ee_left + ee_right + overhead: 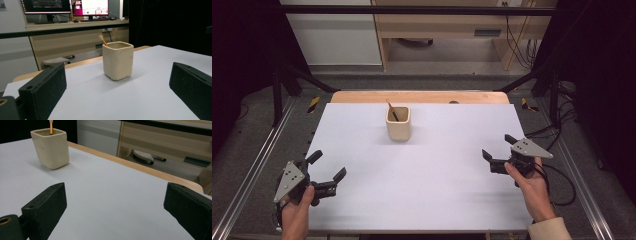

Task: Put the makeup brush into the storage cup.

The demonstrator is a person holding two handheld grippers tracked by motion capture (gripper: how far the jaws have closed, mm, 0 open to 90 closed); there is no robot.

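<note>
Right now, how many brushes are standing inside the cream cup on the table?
1. A single brush leans in the cream cup, its tip above the rim at the far-left corner in the high view. The cup's walls hide its lower inside, so something shorter could be hidden there.

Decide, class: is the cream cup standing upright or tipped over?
Upright. The cream cup rests flat on the white table, mouth upward, with a brush leaning inside.
</note>
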